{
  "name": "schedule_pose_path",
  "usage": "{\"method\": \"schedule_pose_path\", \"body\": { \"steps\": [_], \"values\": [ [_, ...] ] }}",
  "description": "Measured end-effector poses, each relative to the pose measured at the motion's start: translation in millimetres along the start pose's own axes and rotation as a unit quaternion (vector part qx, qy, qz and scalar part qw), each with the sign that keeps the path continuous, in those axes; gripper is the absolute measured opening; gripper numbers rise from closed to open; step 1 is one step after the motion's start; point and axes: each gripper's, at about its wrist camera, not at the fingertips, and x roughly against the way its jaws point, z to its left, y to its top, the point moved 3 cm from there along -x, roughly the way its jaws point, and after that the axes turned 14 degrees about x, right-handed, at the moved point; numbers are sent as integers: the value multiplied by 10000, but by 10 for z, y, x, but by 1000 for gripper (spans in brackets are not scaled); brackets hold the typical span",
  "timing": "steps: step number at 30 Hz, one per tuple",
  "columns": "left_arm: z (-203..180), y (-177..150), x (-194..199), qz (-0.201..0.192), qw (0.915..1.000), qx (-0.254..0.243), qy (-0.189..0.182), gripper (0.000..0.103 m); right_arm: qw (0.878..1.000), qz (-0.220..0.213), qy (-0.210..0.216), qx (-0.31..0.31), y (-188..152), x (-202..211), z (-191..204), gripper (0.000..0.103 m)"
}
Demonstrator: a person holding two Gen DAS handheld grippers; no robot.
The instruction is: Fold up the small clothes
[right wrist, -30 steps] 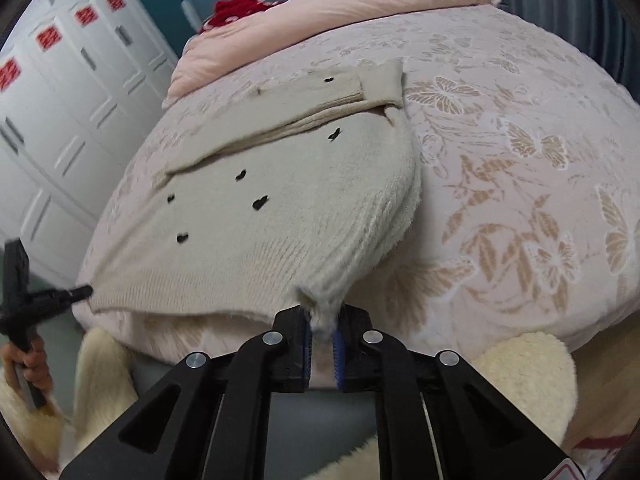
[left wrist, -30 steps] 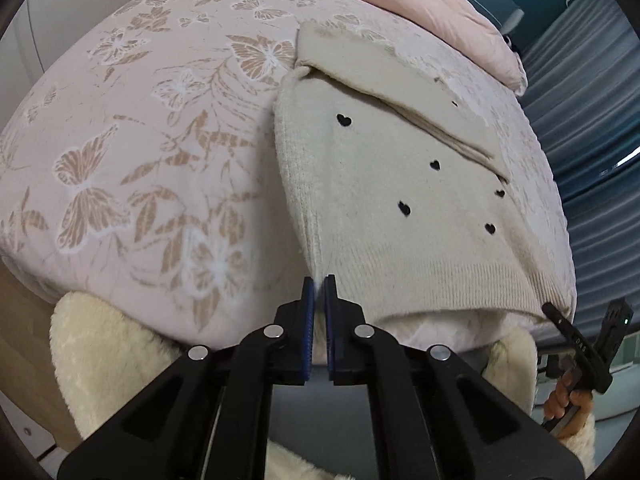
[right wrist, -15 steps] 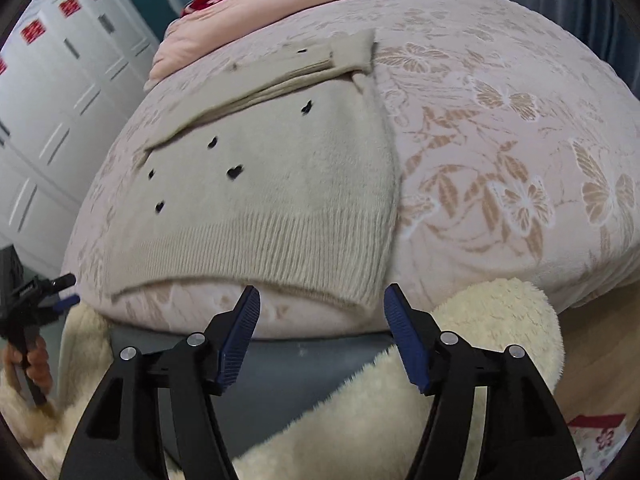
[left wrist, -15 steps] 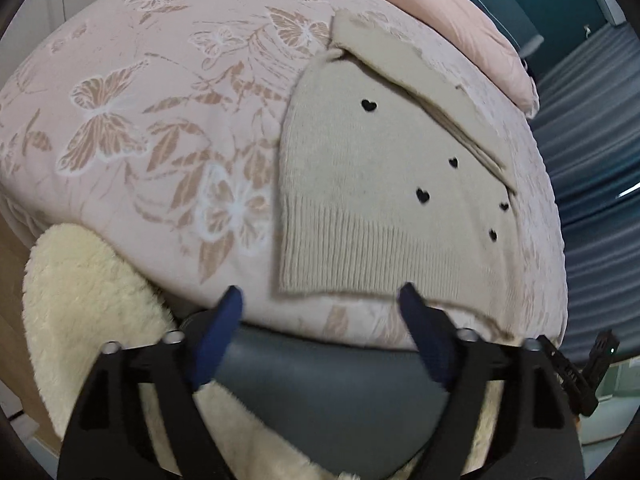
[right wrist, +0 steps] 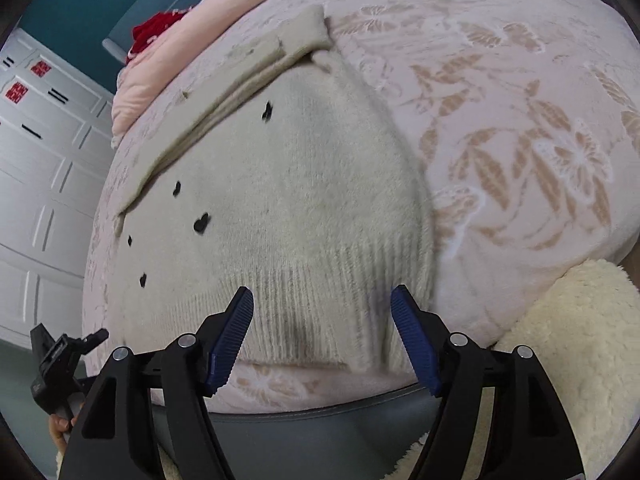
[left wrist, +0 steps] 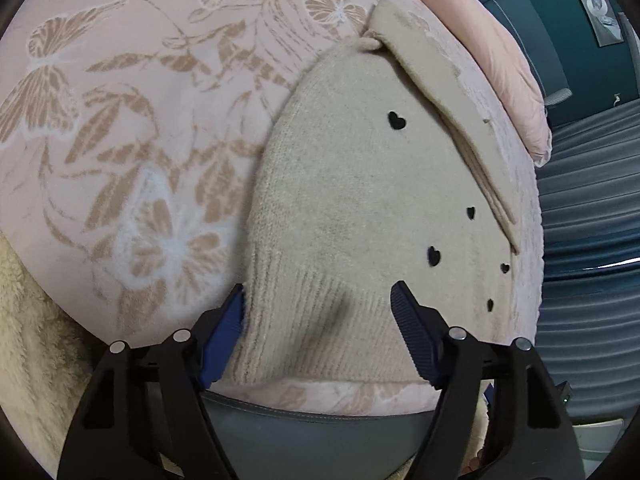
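Now both tongs [left wrist: 318, 312] [right wrist: 322, 316] have let go; sweater [left wrist: 360, 208] lies flat.

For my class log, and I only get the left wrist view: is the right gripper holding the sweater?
Observer: No. The right gripper is open, its jaws apart over the ribbed hem of the sweater; they have just been opening.
Operator: Which corner is it at?
Observer: The corner beside the fluffy cream blanket.
Operator: My view cuts off past the pink pillow. What is there?
Observer: Something red lies at the end of the pink pillow.
Operator: And beyond the bed?
Observer: White cupboard doors with red stickers.
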Motion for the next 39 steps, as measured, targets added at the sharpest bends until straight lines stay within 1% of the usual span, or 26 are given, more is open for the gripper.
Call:
{"method": "schedule_pose_path", "body": {
  "steps": [1,2,4,6,7,8,9,10,11,12,13,14,15,16,18,21,23,24,26,29,30,32,34,35,37,39],
  "values": [
    [-20,-4,39,-53,10000,-67,13,71,9999,-125,-82,-76,16,83,-67,71],
    [-29,-12,53,-77,9998,-154,89,73,9996,-161,-178,-138,24,145,-142,71],
    [-36,-43,3,39,9995,-279,163,77,9993,-152,-273,-211,26,188,-264,71],
    [-14,-82,-123,235,9993,-209,202,78,9989,37,-346,-303,-9,103,-351,71],
    [-9,-104,-193,331,9991,-139,216,82,9988,197,-262,-358,-37,16,-363,71],
    [-21,-122,-234,341,9992,-108,192,90,9984,365,-128,-420,-69,-87,-368,71],
    [-49,-128,-249,290,9994,-130,160,92,9977,481,-55,-484,-98,-174,-365,72],
    [-79,-127,-264,271,9993,-160,202,93,9974,504,-85,-503,-109,-230,-325,74],
    [-103,-120,-269,262,9993,-151,198,92,9978,446,-202,-450,-103,-247,-274,75],
    [-134,-109,-262,283,9995,-149,46,86,9984,383,-177,-385,-72,-259,-219,72],
    [-167,-96,-258,363,9991,-179,-122,56,9992,294,-8,-288,-36,-263,-154,63],
    [-198,-84,-272,512,9982,-223,-203,14,9993,292,197,-121,10,-283,-69,21],
    [-222,-69,-273,647,9972,-227,-288,13,9986,394,359,-5,48,-320,1,12],
    [-235,-54,-223,627,9971,-153,-407,13,9984,356,443,-5,85,-311,47,11],
    [-307,-46,-47,447,9975,-247,-494,11,9979,20,642,115,176,-140,166,10],
    [-396,-90,327,296,9962,-407,-717,8,9947,-326,942,272,268,261,273,9],
    [-397,-156,613,189,9949,-594,-790,6,9930,-423,974,527,244,543,296,9],
    [-361,-198,745,202,9942,-701,-796,6,9923,-387,992,635,201,658,293,9],
    [-254,-325,965,264,9933,-852,-739,5,9907,-166,993,915,45,839,297,9],
    [-30,-581,1199,396,9921,-1049,-561,5,9836,375,853,1545,-341,1038,305,9],
    [57,-671,1245,497,9921,-1028,-525,6,9805,581,828,1686,-486,1078,284,9],
    [269,-865,1298,829,9920,-845,-430,5,9722,1062,951,1855,-797,1135,199,9],
    [363,-1078,1371,1166,9893,-815,-319,5,9630,1438,1061,2018,-1010,1266,159,9],
    [359,-1150,1439,1217,9881,-898,-271,6,9617,1445,1130,2037,-1043,1367,142,9],
    [235,-1121,1558,1153,9877,-1026,-265,6,9646,1202,1232,1998,-916,1563,142,9],
    [-22,-920,1602,1002,9874,-1100,-540,6,9707,709,1380,1835,-596,1689,178,9]
  ]
}}
